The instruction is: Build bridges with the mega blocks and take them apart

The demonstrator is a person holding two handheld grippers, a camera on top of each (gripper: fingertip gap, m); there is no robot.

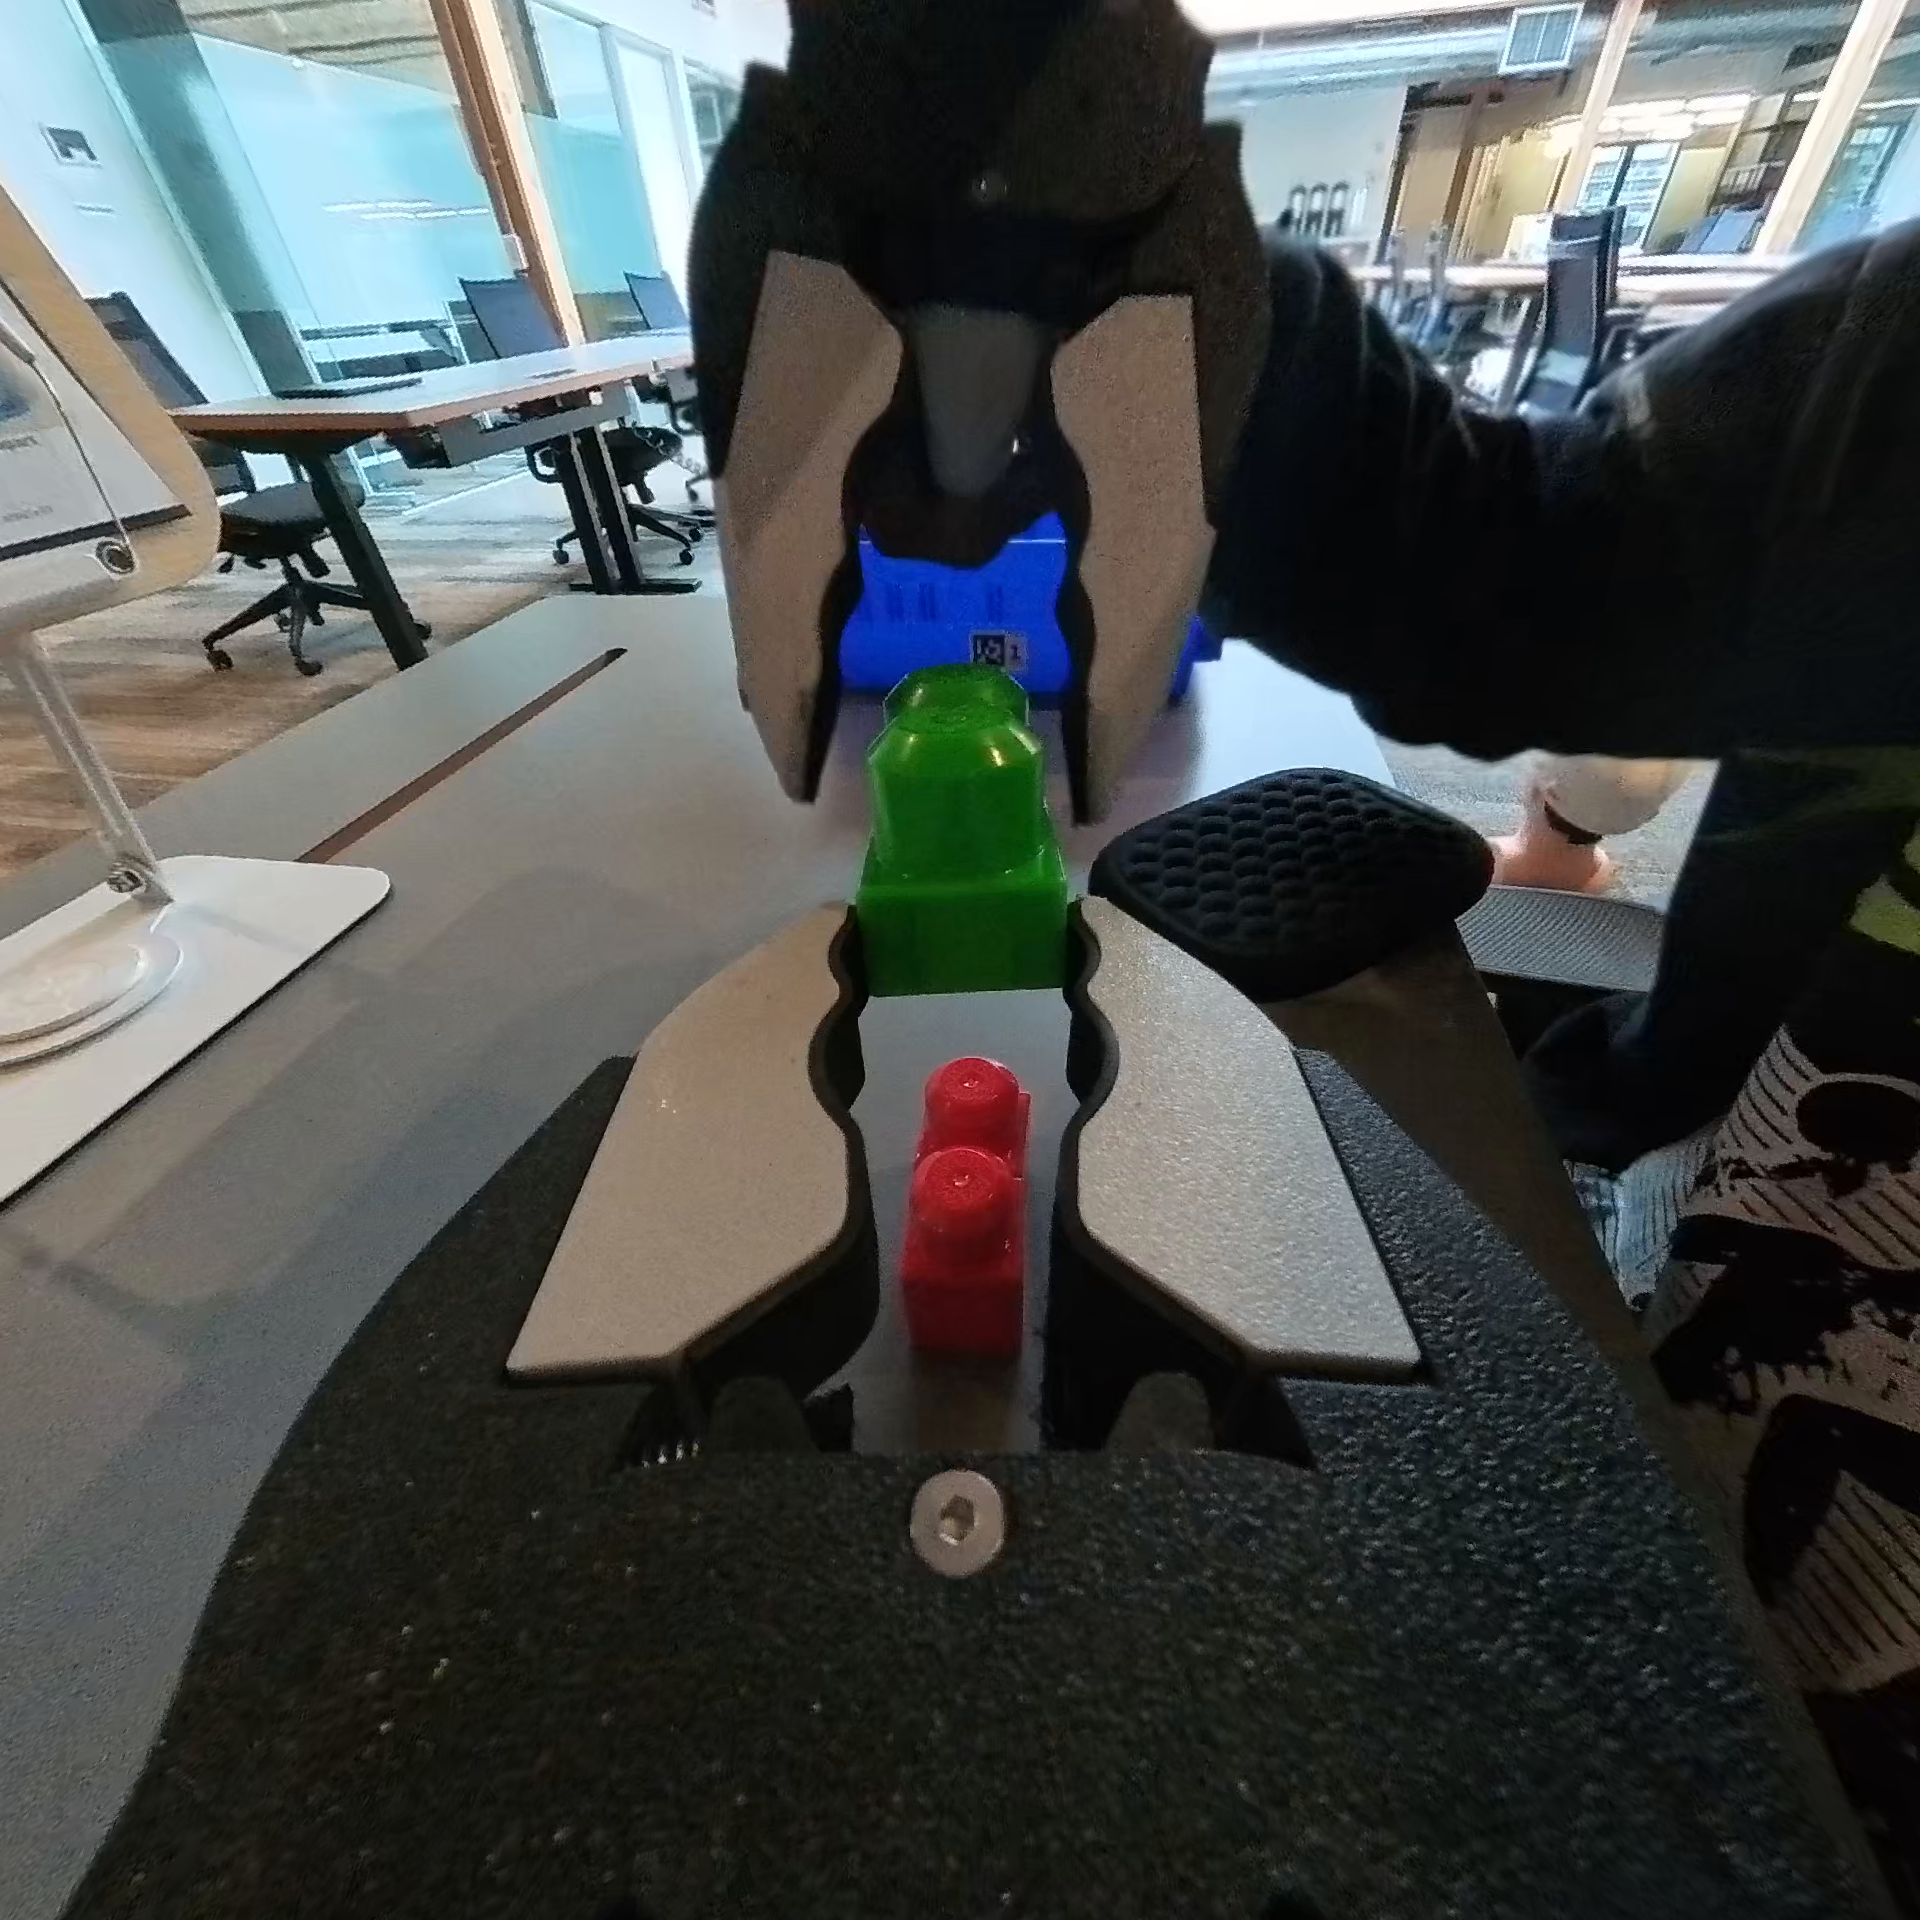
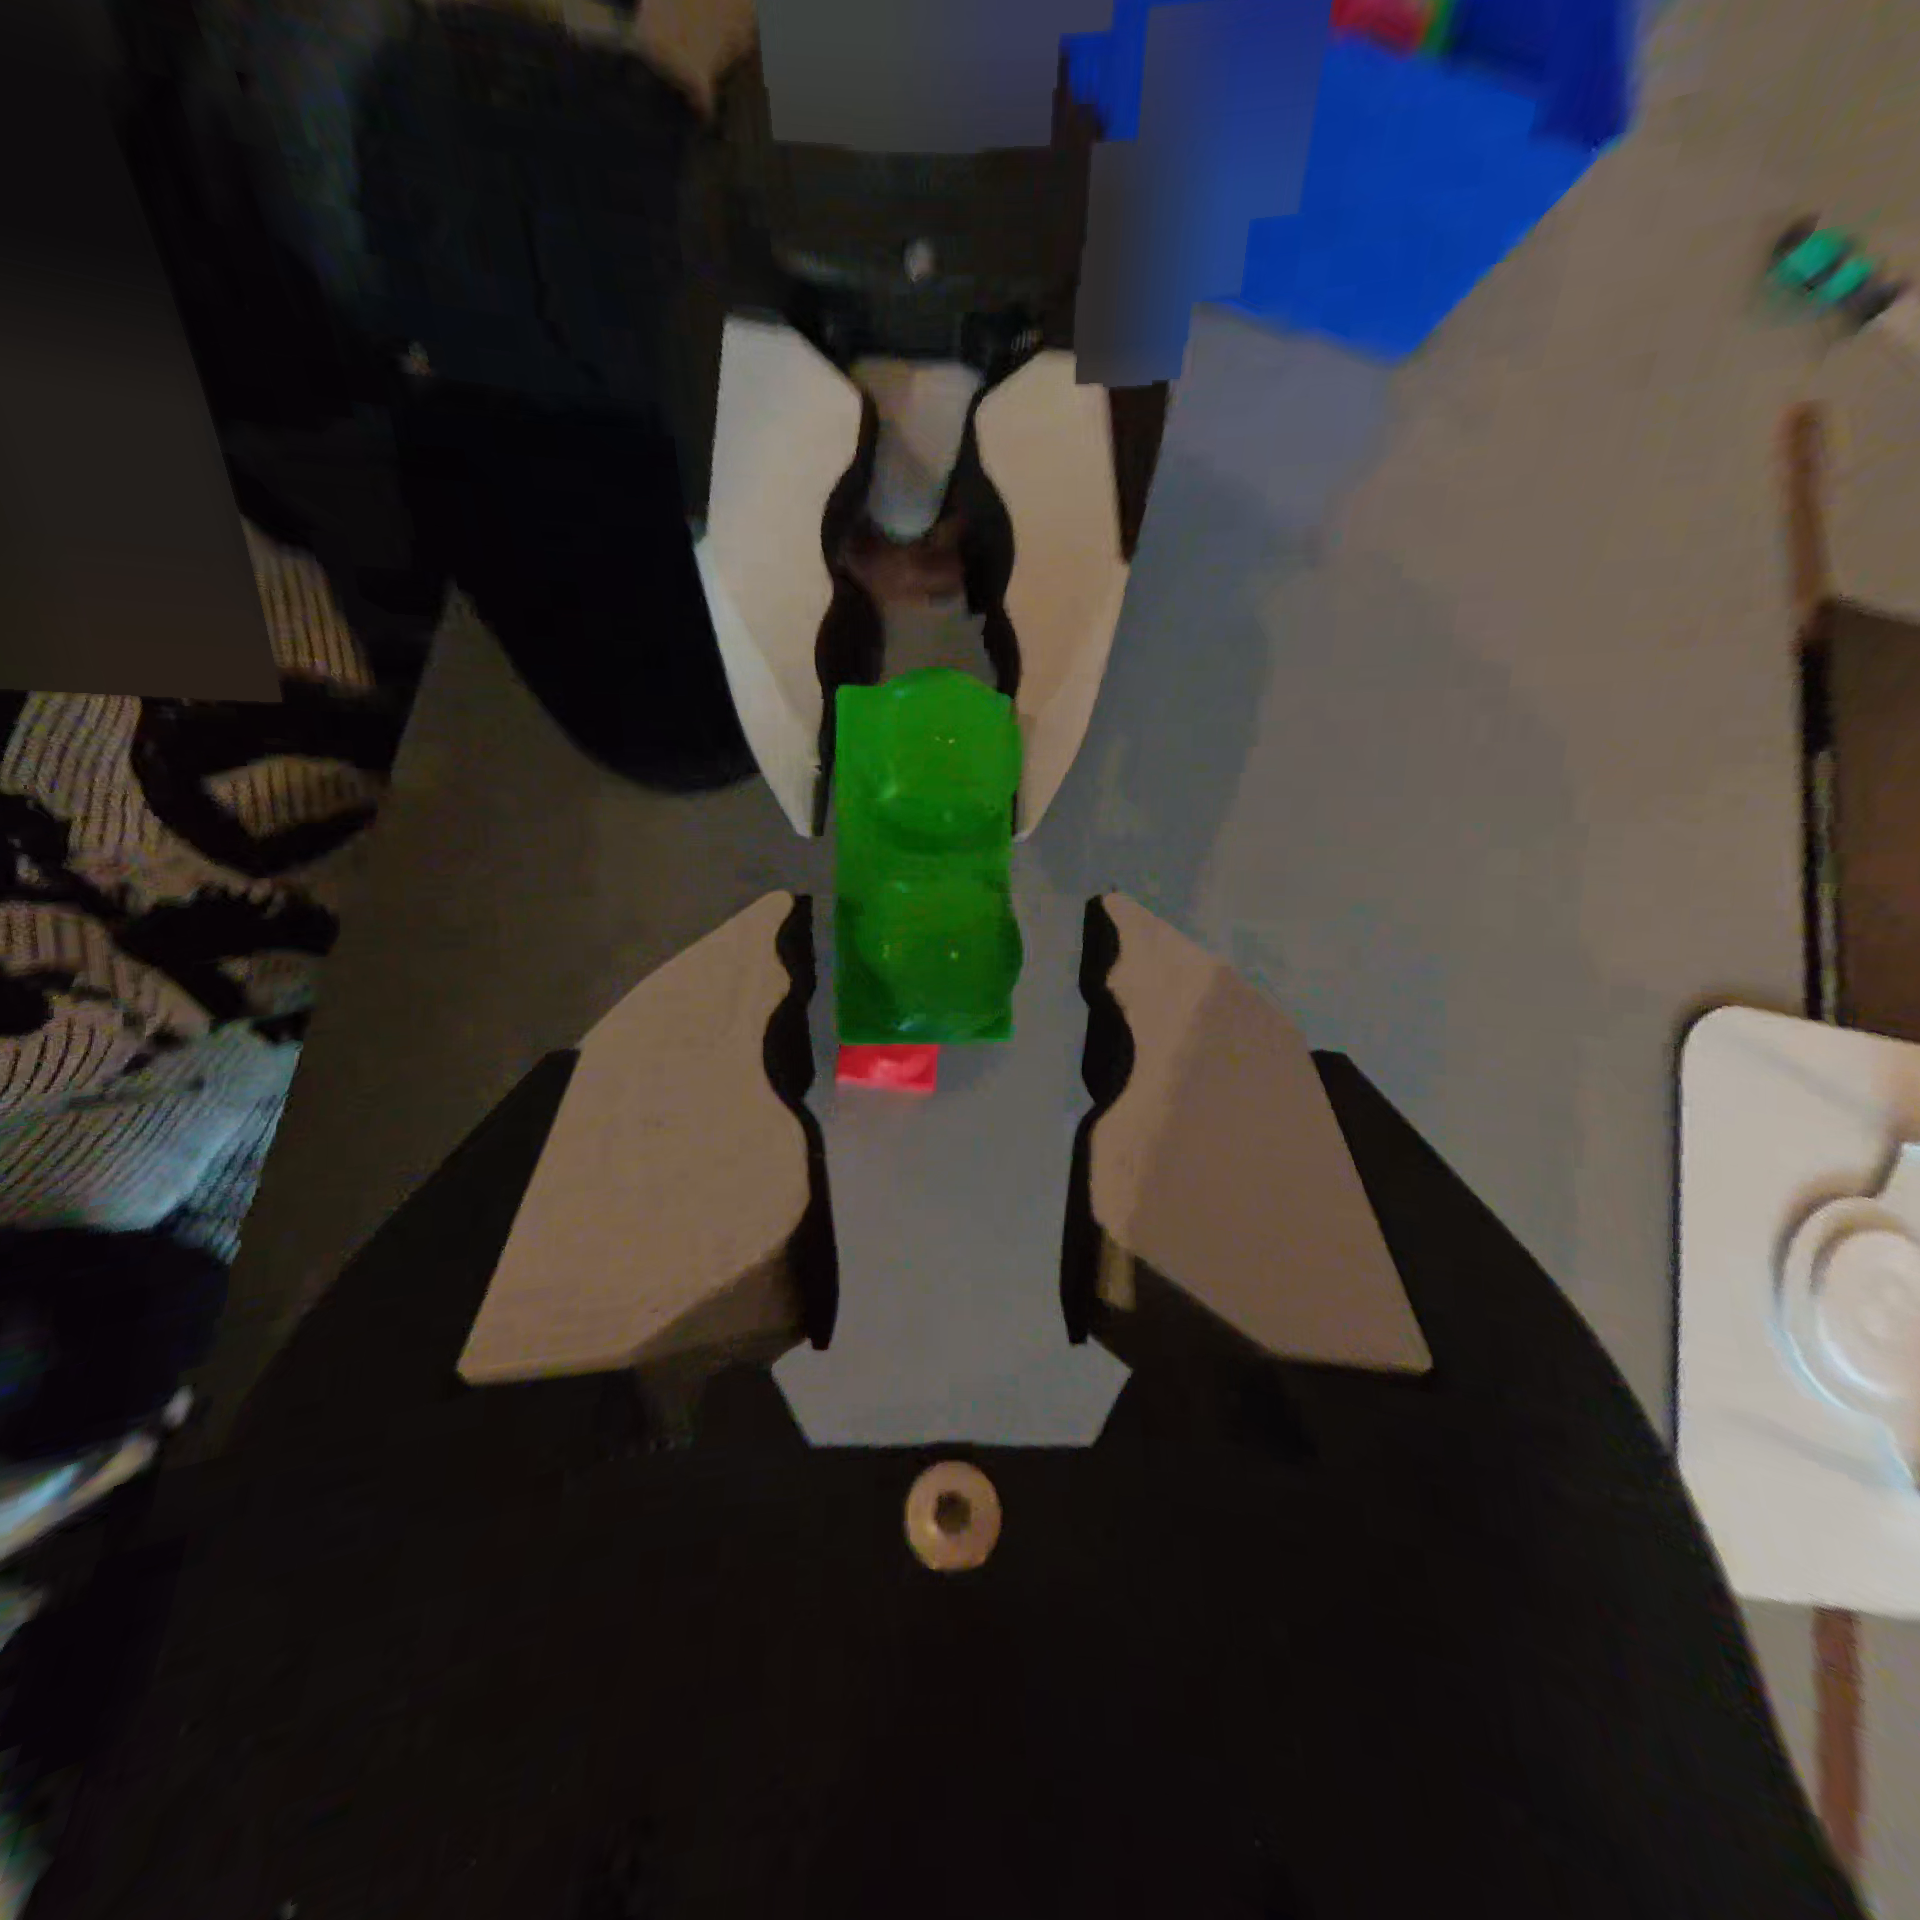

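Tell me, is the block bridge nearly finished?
Not nearly: no bridge stands yet. The left gripper clamps the green block in its jaws, and the right gripper is open around its other end. One red block sits on the table underneath. Stacking them is left to do.

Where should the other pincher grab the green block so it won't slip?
Squeeze the green block's flat side walls at its free end, below the round bumps, coming in from the end opposite the left gripper, which clamps the other end. The right gripper is open and lined up there. Flat sides probably hold better than the bumps.
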